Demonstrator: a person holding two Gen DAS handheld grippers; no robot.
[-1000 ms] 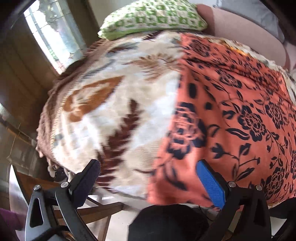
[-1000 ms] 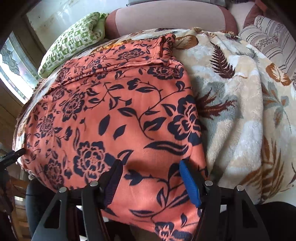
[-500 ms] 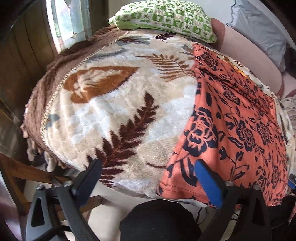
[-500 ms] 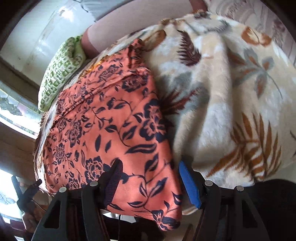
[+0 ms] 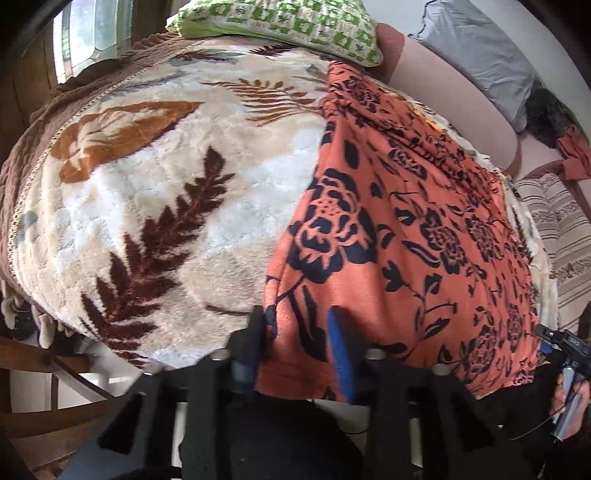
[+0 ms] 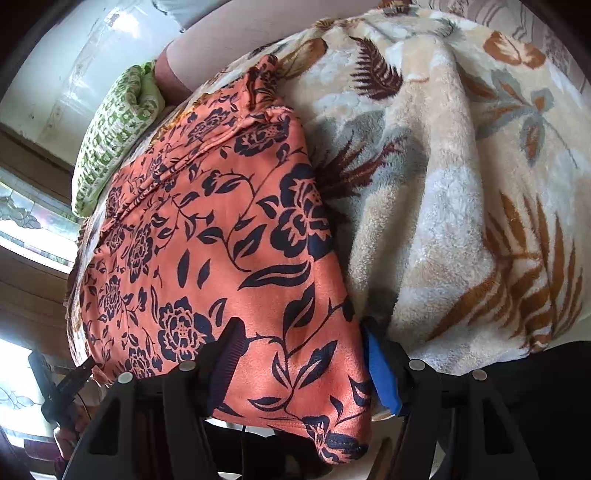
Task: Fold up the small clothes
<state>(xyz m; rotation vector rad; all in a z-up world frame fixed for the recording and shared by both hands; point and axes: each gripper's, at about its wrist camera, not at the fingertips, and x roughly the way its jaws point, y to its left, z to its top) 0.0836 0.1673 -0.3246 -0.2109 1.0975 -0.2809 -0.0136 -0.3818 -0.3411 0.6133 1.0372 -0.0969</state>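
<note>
**Both near corners of the garment taken up for the first fold**

Because the orange floral garment [image 5: 399, 229] lay spread flat on the leaf-patterned blanket [image 5: 155, 206] that covered the bed, with its near hem hanging just over the blanket's front edge, we went for that hem, the part easiest to reach from where we stood. We brought the left gripper [image 5: 295, 339] down on the corner of the hem nearest the bare stretch of blanket; its jaws had just been closing with the cloth between them, and they looked pinched on that corner, one pad on either side. We set the right gripper [image 6: 299, 354] astride the hem's other corner, beside the blanket's rust-coloured fern, its jaws standing apart with the cloth lying between them and not yet pressed. Holding both corners, we judged, would let us lift the hem evenly and carry it toward the green patterned pillow [image 5: 280, 26] at the blanket's far end.
</note>
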